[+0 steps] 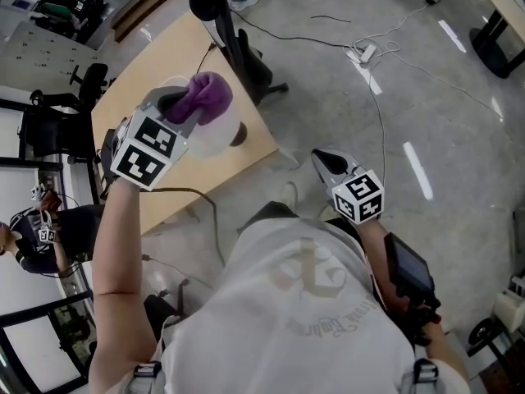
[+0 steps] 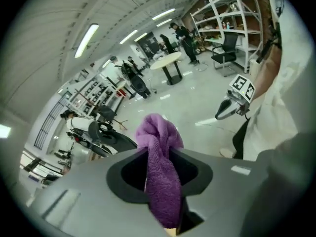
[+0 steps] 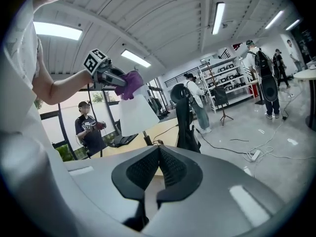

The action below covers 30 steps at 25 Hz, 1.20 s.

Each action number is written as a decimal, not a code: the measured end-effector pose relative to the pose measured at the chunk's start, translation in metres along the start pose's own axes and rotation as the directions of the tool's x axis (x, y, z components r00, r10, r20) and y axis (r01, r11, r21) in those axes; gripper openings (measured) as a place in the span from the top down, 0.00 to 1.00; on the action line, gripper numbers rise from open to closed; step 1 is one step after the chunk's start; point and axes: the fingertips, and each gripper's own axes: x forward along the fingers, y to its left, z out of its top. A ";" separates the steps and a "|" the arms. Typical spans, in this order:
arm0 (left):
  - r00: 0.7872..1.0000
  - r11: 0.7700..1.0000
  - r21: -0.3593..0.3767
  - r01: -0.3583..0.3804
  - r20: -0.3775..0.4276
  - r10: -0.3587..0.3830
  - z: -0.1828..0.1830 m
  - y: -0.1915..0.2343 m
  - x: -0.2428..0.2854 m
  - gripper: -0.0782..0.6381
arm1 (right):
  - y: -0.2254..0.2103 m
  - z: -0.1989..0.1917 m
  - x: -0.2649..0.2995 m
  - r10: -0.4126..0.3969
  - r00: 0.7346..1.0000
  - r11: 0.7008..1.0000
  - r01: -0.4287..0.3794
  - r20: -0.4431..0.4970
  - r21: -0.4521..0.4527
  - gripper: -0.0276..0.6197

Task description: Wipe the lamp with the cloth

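Note:
A purple cloth is bunched between the jaws of my left gripper, which is shut on it. In the head view the cloth sits over the top of the white lamp shade. The right gripper view has the cloth at the upper edge of the shade, and the left gripper view has it filling the jaws. The lamp stands on a wooden table. My right gripper hangs apart over the floor, off to the table's right, with its pads closed together and nothing in them.
A black office chair stands at the table's far side. Cables and a power strip lie on the floor beyond. A laptop rests on the table. A person with grippers stands past the table; others are further off.

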 end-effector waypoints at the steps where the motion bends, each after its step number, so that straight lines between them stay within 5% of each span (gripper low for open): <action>1: 0.998 0.998 0.042 0.051 -0.029 -0.049 -0.001 0.002 0.005 0.74 | 0.001 0.001 0.002 0.000 1.000 1.000 0.000 -0.002 -0.013 0.94; 5: 0.970 0.957 0.185 0.223 -0.141 -0.198 -0.005 0.018 0.022 0.74 | -0.004 0.004 0.004 -0.030 1.000 1.000 0.030 -0.009 -0.009 0.94; 8: 0.932 0.903 0.264 0.338 -0.231 -0.281 -0.011 0.026 0.044 0.74 | -0.012 0.002 0.007 -0.072 0.997 0.997 0.072 -0.006 0.013 0.94; 14: 0.772 0.706 0.334 0.625 -0.403 -0.492 -0.025 0.010 0.074 0.74 | -0.015 0.006 0.019 -0.145 0.989 0.989 0.145 0.005 0.036 0.94; 17: 0.692 0.608 0.348 0.714 -0.486 -0.534 -0.024 0.002 0.090 0.73 | -0.021 0.010 0.019 -0.185 0.983 0.982 0.184 0.009 0.049 0.94; 23: 0.626 0.471 0.417 0.777 -0.585 -0.515 -0.038 -0.026 0.129 0.73 | -0.021 0.002 0.018 -0.272 0.962 0.959 0.269 0.013 0.091 0.94; 26: 0.596 0.434 0.409 0.803 -0.589 -0.547 -0.043 -0.043 0.146 0.73 | -0.022 -0.004 0.010 -0.322 0.947 0.941 0.320 0.001 0.107 0.94; 30: 0.574 0.427 0.386 0.818 -0.593 -0.564 -0.044 -0.052 0.167 0.73 | -0.023 -0.010 0.011 -0.365 0.931 0.926 0.365 -0.014 0.100 0.94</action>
